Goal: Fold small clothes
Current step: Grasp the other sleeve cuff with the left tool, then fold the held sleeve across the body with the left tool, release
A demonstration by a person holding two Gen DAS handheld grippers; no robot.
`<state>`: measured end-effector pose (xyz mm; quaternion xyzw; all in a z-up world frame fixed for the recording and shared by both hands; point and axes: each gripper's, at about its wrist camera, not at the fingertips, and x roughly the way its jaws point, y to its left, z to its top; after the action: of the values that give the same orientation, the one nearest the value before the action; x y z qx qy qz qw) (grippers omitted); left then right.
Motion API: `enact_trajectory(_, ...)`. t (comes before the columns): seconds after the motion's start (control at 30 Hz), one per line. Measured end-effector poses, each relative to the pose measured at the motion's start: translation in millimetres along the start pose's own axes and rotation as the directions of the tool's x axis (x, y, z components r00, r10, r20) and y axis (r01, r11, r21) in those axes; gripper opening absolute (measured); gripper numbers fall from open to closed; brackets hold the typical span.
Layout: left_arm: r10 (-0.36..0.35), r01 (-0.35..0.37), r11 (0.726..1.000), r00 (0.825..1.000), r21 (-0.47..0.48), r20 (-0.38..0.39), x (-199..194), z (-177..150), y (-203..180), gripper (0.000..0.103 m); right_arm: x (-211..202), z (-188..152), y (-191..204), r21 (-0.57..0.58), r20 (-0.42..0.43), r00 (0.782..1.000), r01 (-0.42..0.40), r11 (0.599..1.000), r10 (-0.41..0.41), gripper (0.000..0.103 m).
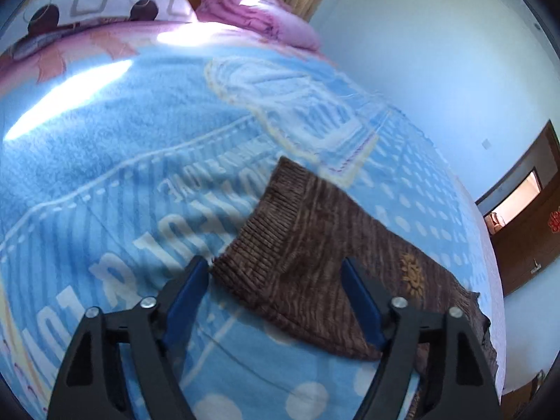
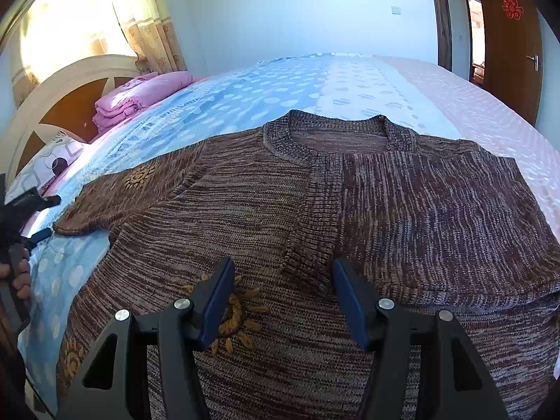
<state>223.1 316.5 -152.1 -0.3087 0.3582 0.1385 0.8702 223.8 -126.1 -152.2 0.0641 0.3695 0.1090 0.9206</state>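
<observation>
A small brown knitted sweater [image 2: 350, 210] with yellow flower embroidery lies flat on the blue bed blanket [image 2: 245, 94], neck hole at the far side. One sleeve lies folded across its chest. The other sleeve [image 1: 315, 245] stretches out to the left, its ribbed cuff on the blanket. My left gripper [image 1: 276, 273] is open, its jaws either side of that cuff, just above it. It also shows at the left edge of the right wrist view [image 2: 31, 210]. My right gripper [image 2: 283, 280] is open and empty, over the folded sleeve's cuff near the hem.
A folded pink blanket [image 2: 140, 98] and a patterned pillow [image 2: 45, 168] lie by the headboard [image 2: 70, 105]. A curtained window is behind it. A brown door [image 2: 507, 42] stands at the far right. The bed edge drops off on the right in the left wrist view.
</observation>
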Motion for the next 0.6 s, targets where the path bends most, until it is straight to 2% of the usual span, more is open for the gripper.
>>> enact_trajectory(0.17, 0.017, -0.017, 1.0, 1.0, 0.008, 0.018, 7, -4, -13, 0.077, 0, -1, 1, -0.009, 0.0, 1.0, 0.01, 1.0, -0.01, 0.06)
enact_trajectory(0.23, 0.036, -0.037, 0.999, 0.999, 0.036, 0.027, 7, -6, -16, 0.07, -1, -1, 1, -0.008, 0.0, 1.0, 0.008, 1.0, -0.008, 0.06)
enact_trajectory(0.27, 0.048, -0.049, 0.998, 0.998, 0.05, 0.03, 7, -7, -18, 0.058, 0, -1, 1, -0.007, 0.001, 1.0, 0.007, 1.0, -0.007, 0.06)
enact_trajectory(0.3, 0.051, -0.053, 0.997, 0.998, 0.055, 0.028, 9, -6, -18, 0.04, 0, -1, 1, -0.007, 0.002, 1.0, 0.007, 1.0, -0.007, 0.06)
enact_trajectory(0.33, 0.043, -0.044, 0.998, 0.999, 0.053, 0.022, 9, -6, -16, 0.029, -1, -1, 1, -0.006, 0.003, 1.0, 0.006, 1.0, -0.006, 0.06)
enact_trajectory(0.37, 0.023, -0.023, 0.999, 1.0, 0.046, 0.006, 11, -5, -14, 0.012, 0, -1, 1, -0.005, 0.003, 1.0, 0.005, 1.0, -0.005, 0.06)
enact_trajectory(0.43, 0.022, -0.022, 0.999, 1.0, 0.043, -0.001, 13, -4, -14, 0.012, 0, -1, 0, -0.002, 0.005, 1.0, 0.001, 1.0, -0.001, 0.06)
enact_trajectory(0.53, 0.049, -0.052, 0.991, 0.998, 0.122, 0.026, 9, -3, -32, 0.011, 0, -1, -1, 0.005, 0.009, 1.0, -0.006, 1.0, 0.006, 0.06)
enact_trajectory(0.6, 0.032, -0.039, 0.986, 0.998, 0.159, 0.046, 3, -3, -49, 0.011, 0, -1, -2, 0.005, 0.01, 1.0, -0.007, 1.0, 0.007, 0.06)
